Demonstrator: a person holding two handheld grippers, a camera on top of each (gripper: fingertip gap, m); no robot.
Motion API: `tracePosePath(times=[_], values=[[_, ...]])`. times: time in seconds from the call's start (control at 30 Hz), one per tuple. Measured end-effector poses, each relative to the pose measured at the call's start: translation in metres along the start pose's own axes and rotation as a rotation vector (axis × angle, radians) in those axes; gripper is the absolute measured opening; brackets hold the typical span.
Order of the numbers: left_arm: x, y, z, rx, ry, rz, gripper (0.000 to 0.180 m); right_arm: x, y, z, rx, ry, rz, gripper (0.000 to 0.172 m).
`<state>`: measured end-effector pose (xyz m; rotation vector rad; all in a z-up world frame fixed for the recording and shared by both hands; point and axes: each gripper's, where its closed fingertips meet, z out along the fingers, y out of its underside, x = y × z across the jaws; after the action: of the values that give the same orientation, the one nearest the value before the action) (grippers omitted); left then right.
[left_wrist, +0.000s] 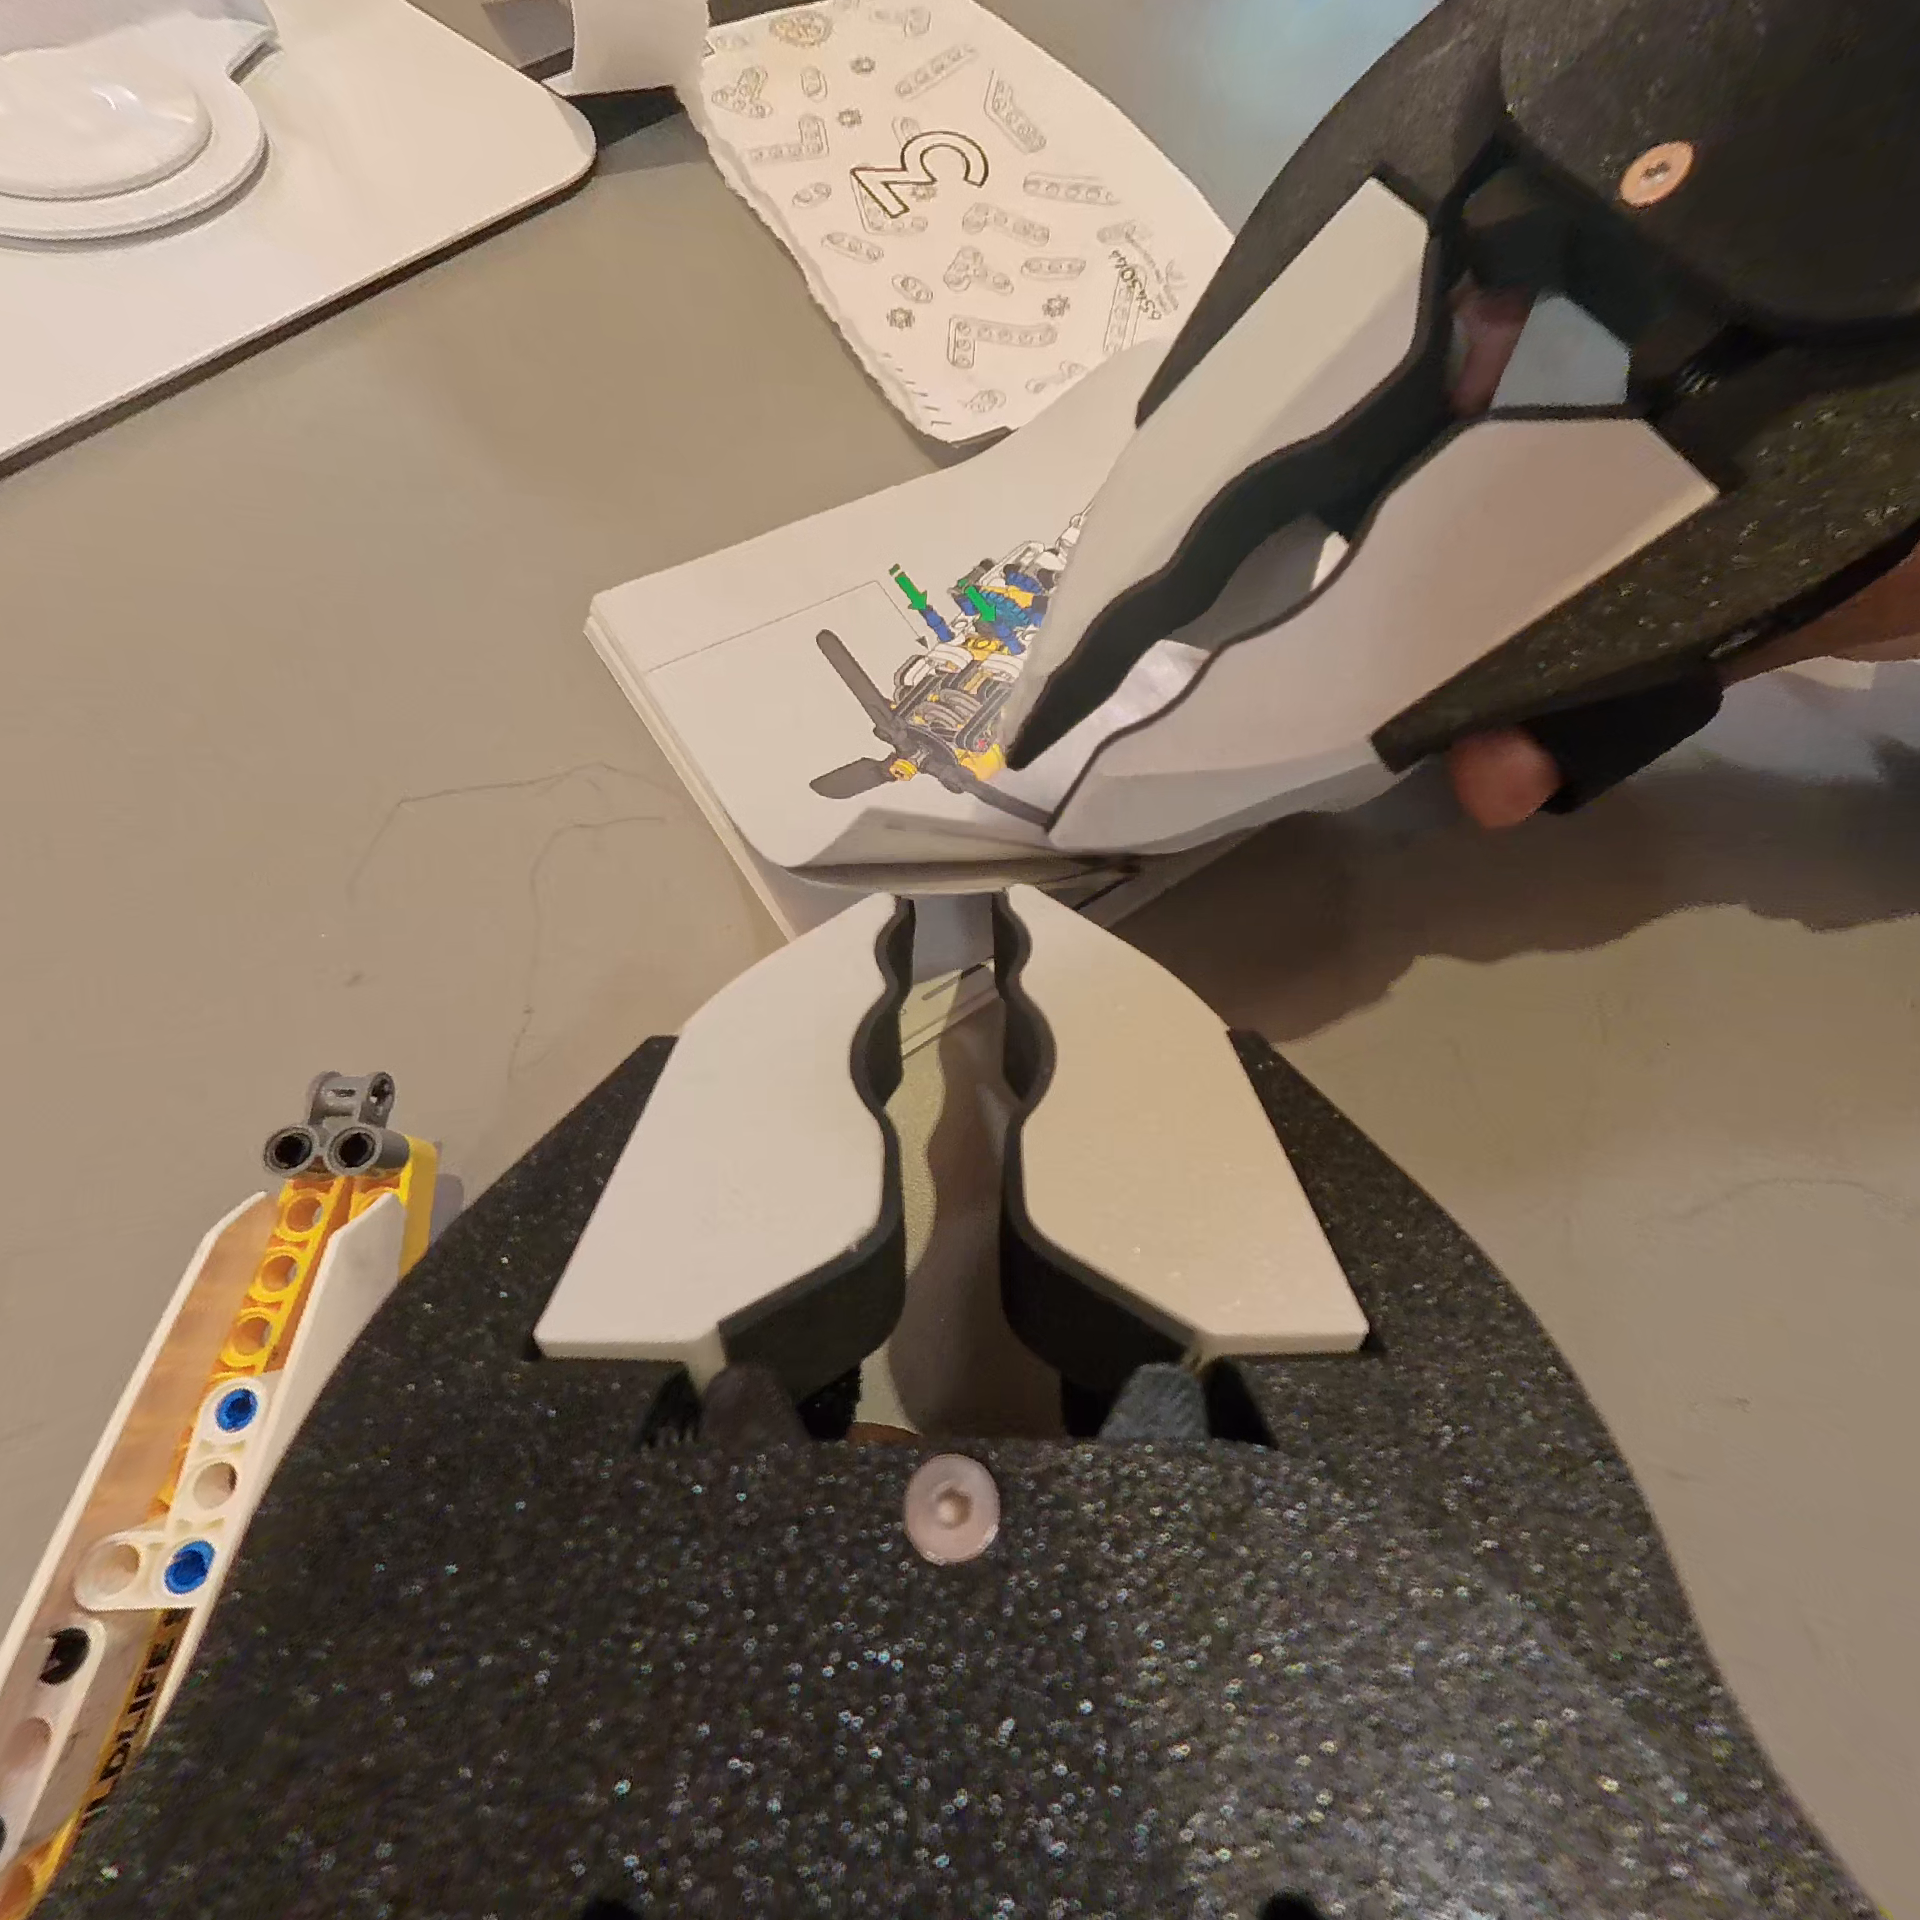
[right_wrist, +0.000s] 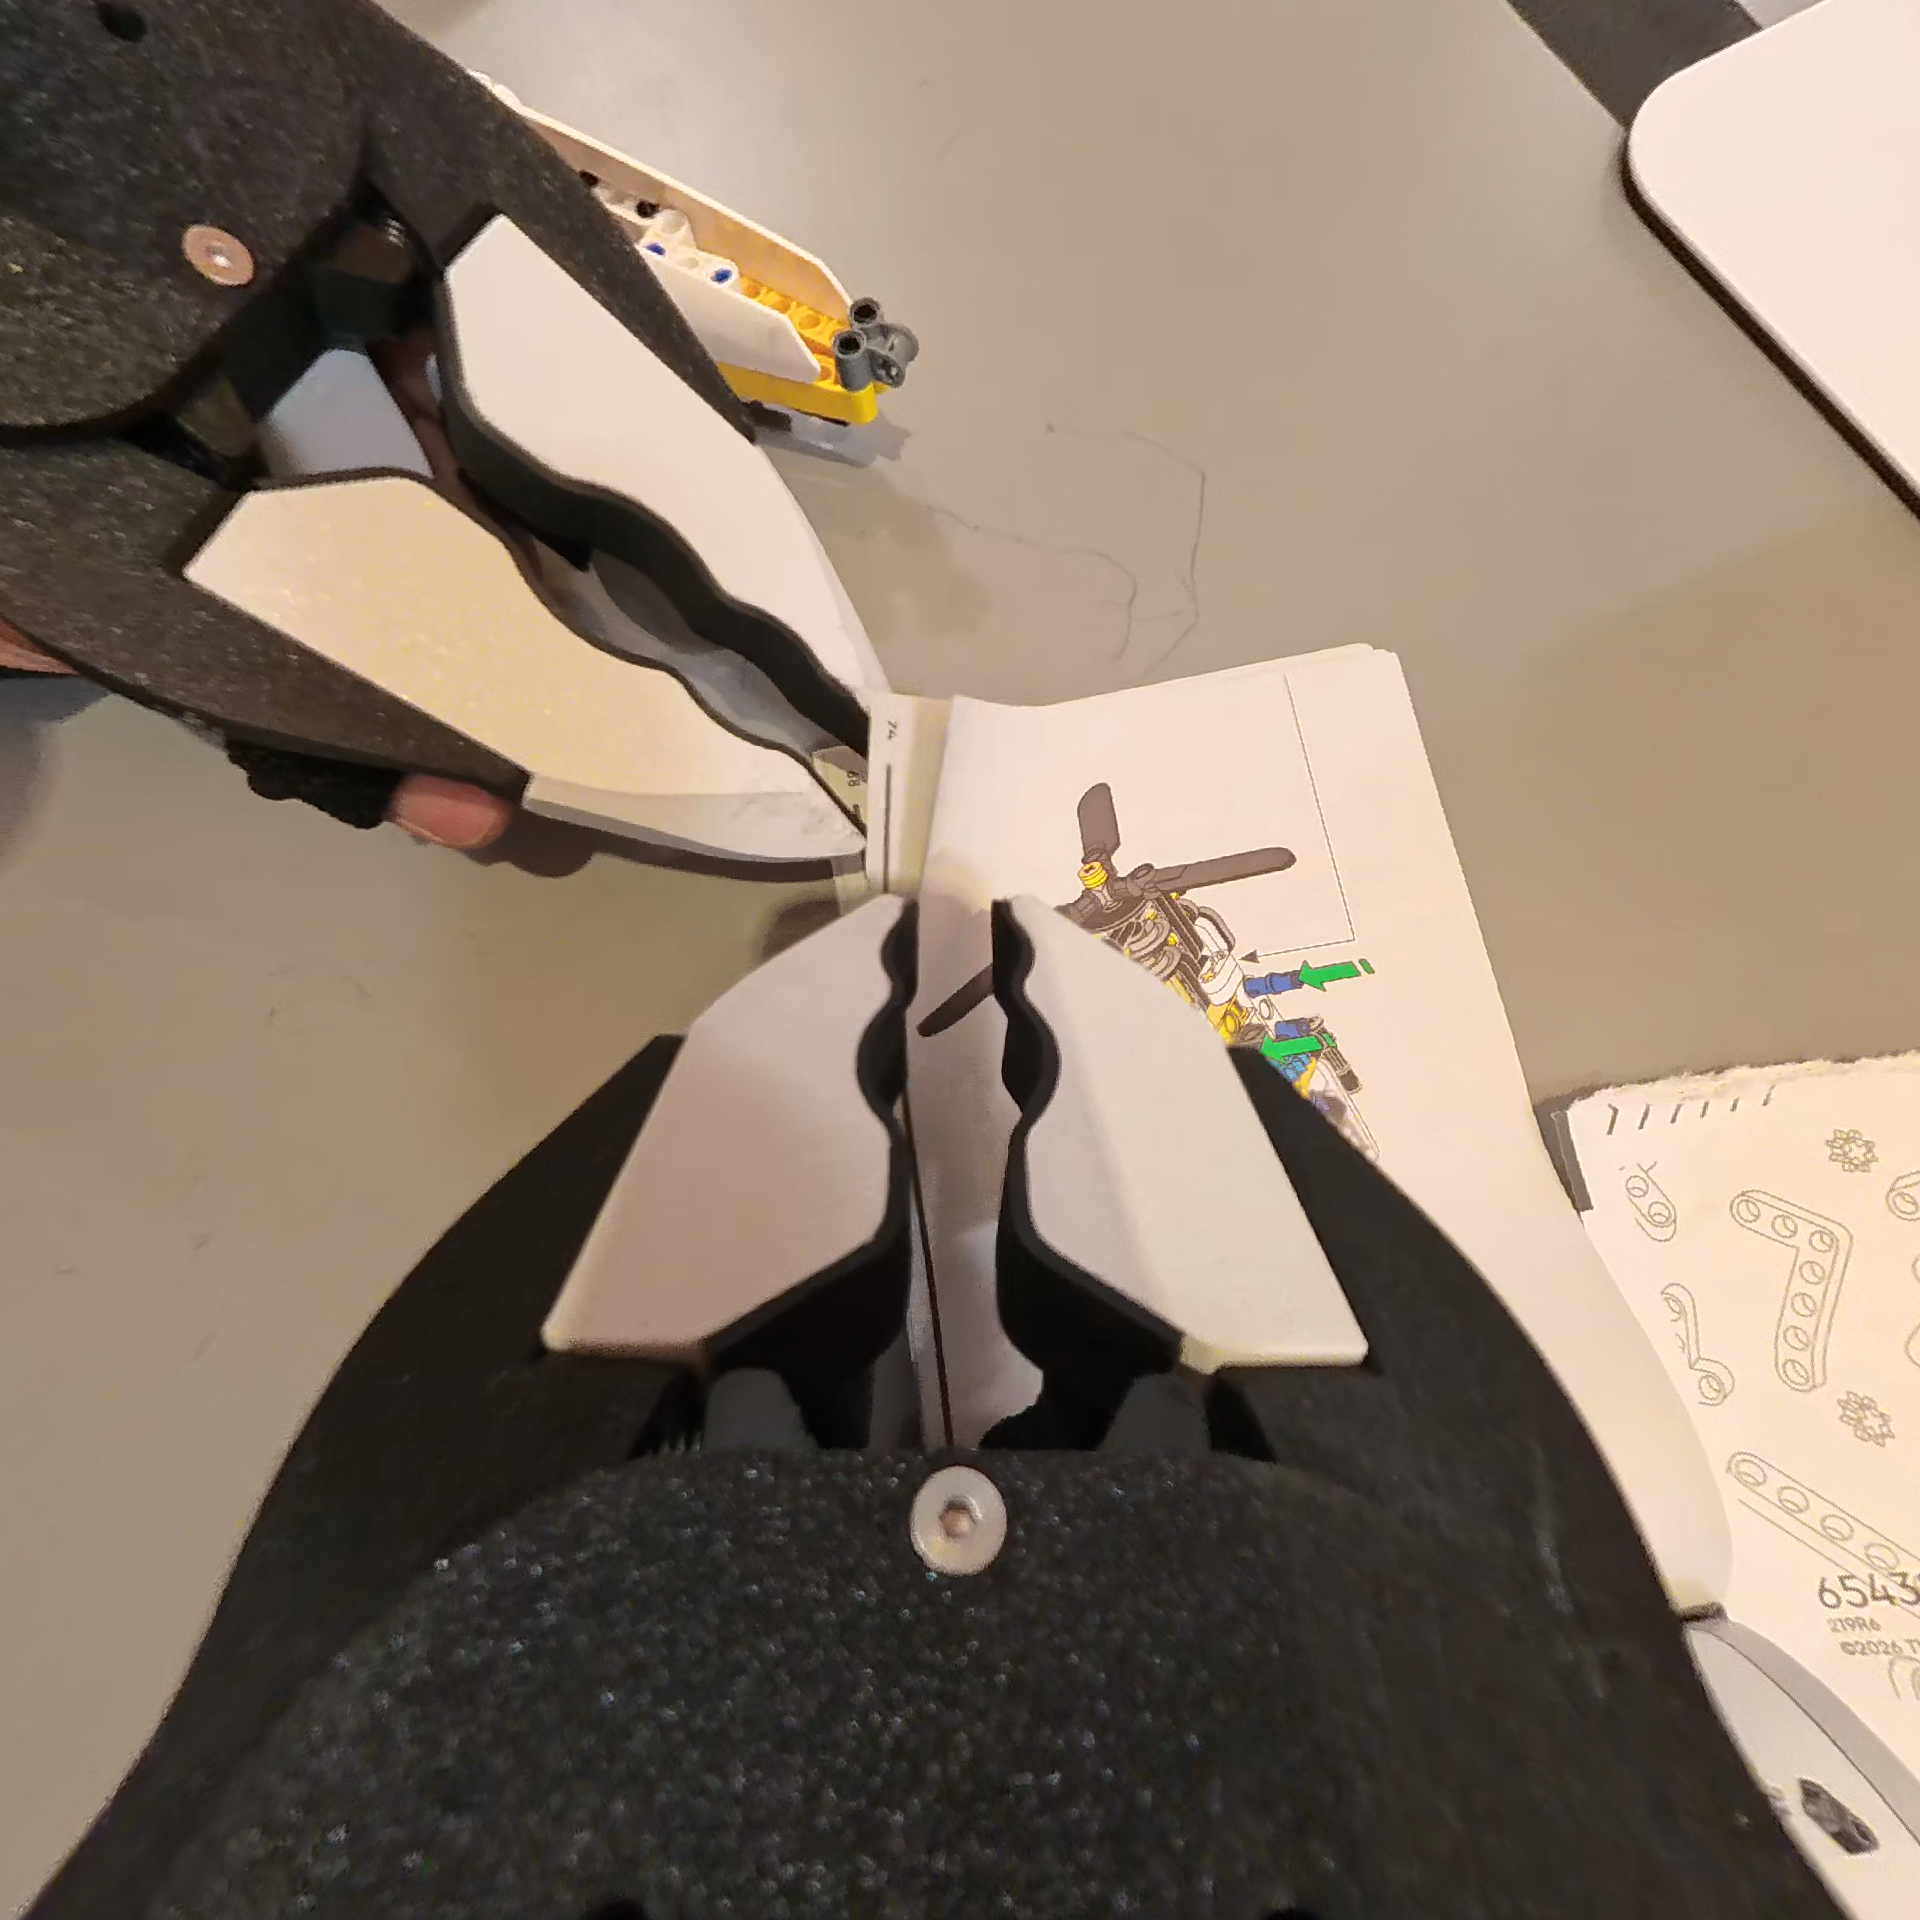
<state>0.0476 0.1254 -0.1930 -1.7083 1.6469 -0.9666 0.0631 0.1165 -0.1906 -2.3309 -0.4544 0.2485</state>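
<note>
Plainly, the booklet (left_wrist: 748, 707) lies open on the grey table (left_wrist: 312, 727), showing a page with a coloured drawing of a propeller machine and green arrows. Its near corner is not flat: one page (left_wrist: 914, 831) curls up off the stack, part lifted, neither turned over nor laid back down.

Both grippers meet at that corner. The right gripper (left_wrist: 1039, 792) comes in from the right with its tips at the curled page. Its jaws are a little apart with paper running up between them, and the paper's edge lies close to one pad. No firm pinch on the paper shows. The left gripper (left_wrist: 951, 914) points in from the near side, its tips just under the raised edge. Its jaws are likewise slightly parted, with a page corner between them and no squeeze visible.

A part-built model (left_wrist: 260, 1299) of yellow and white beams with blue pins lies on the table left of the left gripper. A white paper bag (left_wrist: 935, 208) printed with outline shapes lies beyond the booklet, and a white tray (left_wrist: 416, 156) sits at the far left.
</note>
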Motion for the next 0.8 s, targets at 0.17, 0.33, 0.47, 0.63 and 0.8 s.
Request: tracePosePath(times=[0.17, 0.33, 0.47, 0.63, 0.8], values=[[0.0, 0.001, 0.0, -0.004, -0.001, -0.001, 0.016, 0.001, 0.002, 0.001, -0.013, 0.016, 0.011, 0.006], [-0.001, 0.002, -0.001, -0.011, -0.012, -0.008, 0.019, 0.002, 0.004, 0.003, -0.023, 0.025, 0.011, 0.006], [-0.005, 0.001, -0.003, -0.01, -0.045, -0.012, 0.023, 0.003, 0.005, 0.003, -0.025, 0.032, 0.016, 0.006], [-0.019, -0.012, -0.011, 0.046, -0.175, 0.089, 0.025, 0.003, 0.005, 0.003, -0.025, 0.032, 0.018, 0.006], [-0.01, 0.0, 0.006, -0.041, -0.084, 0.068, 0.023, 0.002, 0.004, 0.004, -0.024, 0.03, 0.016, 0.007]])
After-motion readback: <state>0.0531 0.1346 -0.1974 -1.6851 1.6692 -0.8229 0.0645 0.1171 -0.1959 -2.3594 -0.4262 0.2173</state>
